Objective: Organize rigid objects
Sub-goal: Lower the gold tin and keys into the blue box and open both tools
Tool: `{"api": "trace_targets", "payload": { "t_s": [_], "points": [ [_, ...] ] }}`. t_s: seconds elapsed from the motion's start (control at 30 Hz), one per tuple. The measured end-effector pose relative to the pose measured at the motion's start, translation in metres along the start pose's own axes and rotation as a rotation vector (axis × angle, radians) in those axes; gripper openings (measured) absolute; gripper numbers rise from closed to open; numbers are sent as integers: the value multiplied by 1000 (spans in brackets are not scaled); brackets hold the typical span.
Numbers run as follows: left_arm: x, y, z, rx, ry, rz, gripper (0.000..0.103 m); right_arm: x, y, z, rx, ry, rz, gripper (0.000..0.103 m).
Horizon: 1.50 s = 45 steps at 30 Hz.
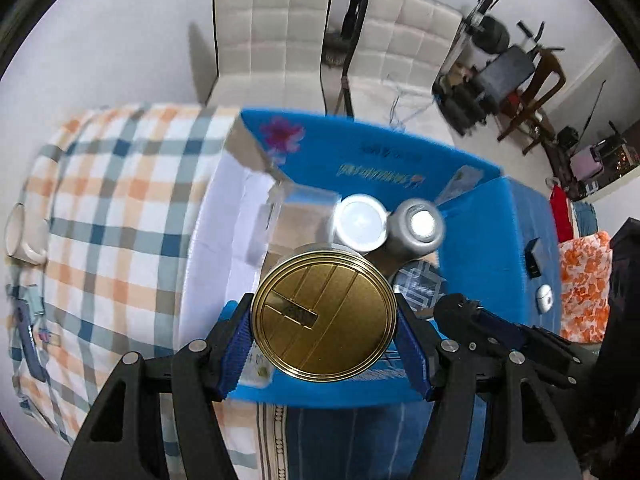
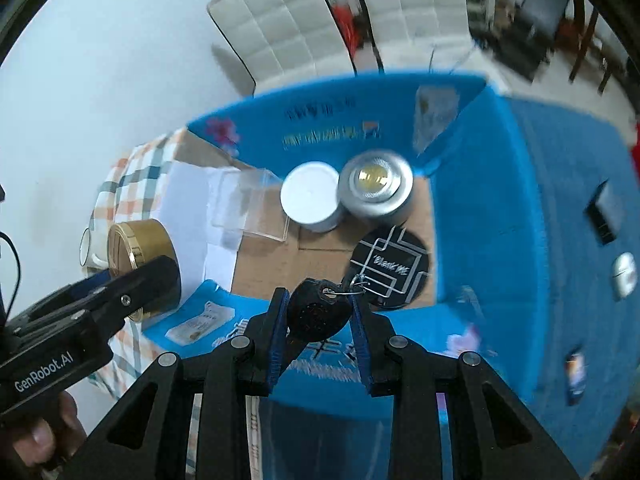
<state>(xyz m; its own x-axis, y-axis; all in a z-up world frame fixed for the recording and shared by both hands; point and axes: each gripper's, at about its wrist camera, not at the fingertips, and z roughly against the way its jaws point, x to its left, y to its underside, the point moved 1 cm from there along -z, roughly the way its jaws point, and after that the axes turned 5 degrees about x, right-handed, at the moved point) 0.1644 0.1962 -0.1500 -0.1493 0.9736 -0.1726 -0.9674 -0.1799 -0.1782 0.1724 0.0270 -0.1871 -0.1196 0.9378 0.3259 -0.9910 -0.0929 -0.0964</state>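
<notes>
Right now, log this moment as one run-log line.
left gripper: shut on gold tin | right gripper: shut on black key with round tag | blue box: holds two silver tins, clear case

the open box (image 2: 472, 240) is sitting on the bed (image 2: 568, 184), with the checked cloth (image 1: 120, 200) lying to its left. inside the box, the clear case (image 2: 252, 208) is lying at the left, the capped jar (image 2: 310, 196) is standing just right of it, and the metal can (image 2: 376, 188) is touching the jar's right side. the round disc (image 2: 394, 268) is lying in front of the can. the left tongs (image 1: 324, 316) are holding the round tin (image 1: 324, 316) over the box's near left edge; the right tongs (image 2: 320, 320) are holding a key (image 2: 316, 312) over its near wall.
</notes>
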Motion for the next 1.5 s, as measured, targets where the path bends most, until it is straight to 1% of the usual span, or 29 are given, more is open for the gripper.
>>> {"api": "trace_targets", "payload": {
  "t_s": [0.1, 0.2, 0.3, 0.4, 0.5, 0.6, 0.7, 0.77, 0.87, 0.93, 1.03, 1.07, 1.1, 1.13, 1.17, 1.2, 1.23, 1.27, 1.37, 1.4, 1.43, 1.47, 1.5],
  "points": [
    [7, -10, -29, 73, 19, 2, 63, 1, -9, -22, 23, -15, 6, 32],
    [13, -18, -53, 130, 22, 4, 63, 3, -15, -40, 58, -12, 16, 33],
    [19, -24, -71, 181, 36, 22, 63, 3, -20, -57, 91, -25, 33, 33],
    [23, -25, -82, 227, 51, 30, 63, 4, -22, -72, 111, 3, 55, 33],
    [25, -24, -92, 262, 38, 35, 63, 4, -23, -85, 126, 47, 71, 33],
    [25, -24, -100, 285, 29, 41, 63, 2, -22, -99, 174, 76, 79, 33],
    [27, -20, -108, 307, 19, 48, 63, 6, -23, -105, 180, 107, 104, 33],
    [28, -18, -110, 313, 26, 56, 63, 9, -24, -107, 185, 135, 122, 33],
    [31, -16, -110, 319, 28, 73, 63, 9, -25, -108, 195, 152, 118, 33],
    [32, -15, -108, 321, 28, 75, 63, 7, -25, -107, 196, 161, 107, 36],
    [32, -13, -99, 307, 25, 70, 64, 3, -24, -103, 191, 171, 98, 47],
    [32, -12, -96, 300, 20, 69, 67, 1, -23, -102, 194, 173, 94, 53],
    [32, -11, -91, 294, 28, 69, 69, 0, -23, -102, 196, 176, 88, 55],
    [32, -10, -88, 290, 33, 71, 72, -4, -21, -101, 199, 183, 81, 60],
    [33, -10, -86, 288, 32, 73, 75, -2, -20, -100, 198, 189, 76, 71],
    [32, -10, -83, 284, 28, 72, 78, -5, -17, -97, 194, 192, 72, 75],
    [32, -9, -81, 280, 28, 71, 85, -8, -16, -94, 188, 201, 69, 75],
    [34, -8, -79, 274, 25, 71, 87, -15, -13, -87, 184, 214, 68, 76],
    [33, -9, -69, 241, 5, 76, 89, -22, -9, -77, 163, 251, 62, 89],
    [34, -8, -65, 231, -9, 75, 91, -23, -8, -75, 161, 259, 59, 89],
    [35, -6, -64, 226, -17, 75, 98, -20, -7, -71, 159, 267, 56, 89],
    [27, -12, -62, 222, -25, 74, 103, -21, -6, -69, 154, 268, 53, 89],
    [28, -10, -60, 215, -36, 72, 103, -22, -5, -64, 148, 274, 50, 89]
  ]
}}
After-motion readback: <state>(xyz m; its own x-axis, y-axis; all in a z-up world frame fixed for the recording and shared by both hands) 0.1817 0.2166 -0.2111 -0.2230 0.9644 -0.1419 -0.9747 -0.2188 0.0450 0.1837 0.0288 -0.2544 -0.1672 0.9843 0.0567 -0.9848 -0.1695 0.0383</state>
